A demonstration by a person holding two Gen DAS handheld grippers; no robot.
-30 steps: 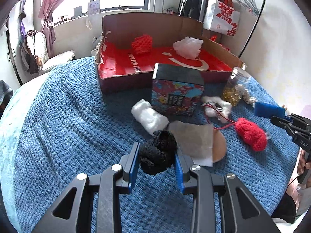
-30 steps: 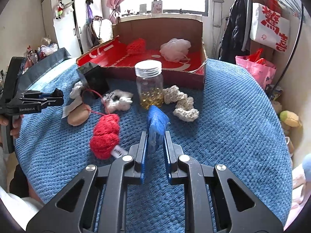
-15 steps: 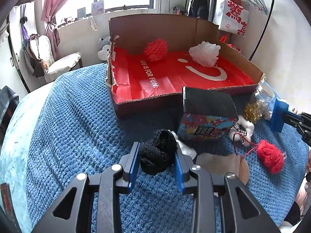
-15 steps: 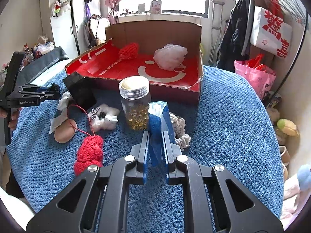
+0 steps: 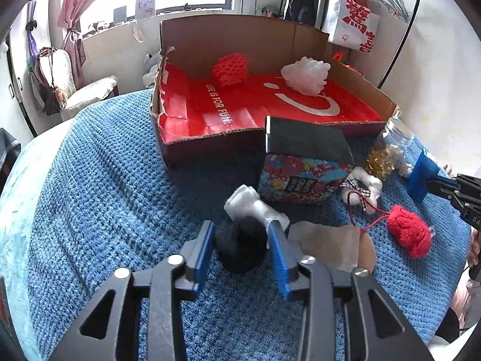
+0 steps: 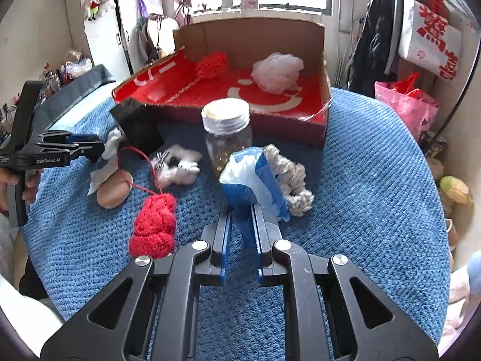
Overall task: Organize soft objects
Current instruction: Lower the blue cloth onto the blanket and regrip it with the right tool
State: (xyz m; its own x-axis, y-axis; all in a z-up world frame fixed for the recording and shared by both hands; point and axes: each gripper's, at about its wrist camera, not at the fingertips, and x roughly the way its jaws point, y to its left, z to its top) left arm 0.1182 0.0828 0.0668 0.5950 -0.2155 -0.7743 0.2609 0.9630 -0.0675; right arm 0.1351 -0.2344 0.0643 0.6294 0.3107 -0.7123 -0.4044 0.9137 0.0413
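Note:
A black fuzzy ball (image 5: 240,246) sits blurred between the blue pads of my left gripper (image 5: 240,225), low over the blue knitted blanket. Its jaws are opening and the pads no longer squeeze the ball. My right gripper (image 6: 242,207) is shut on a blue and white soft pad (image 6: 252,180), held just in front of the glass jar (image 6: 227,138). The cardboard box (image 5: 168,150) with a red lining stands at the back, holding a red mesh ball (image 5: 230,69) and a white puff (image 5: 306,75). The right gripper (image 5: 433,180) also shows at the right edge of the left wrist view.
On the blanket lie a red knitted piece (image 5: 409,237) on a red cord, a white roll (image 5: 252,207), a patterned box with a black lid (image 5: 300,177), a beige pad (image 6: 114,188), a white fluffy toy (image 6: 177,168) and a cream rope (image 6: 291,174).
My left gripper carried the black ball closer to the cardboard box, and its fingers have now spread. My right gripper brought the blue pad up close to the jar.

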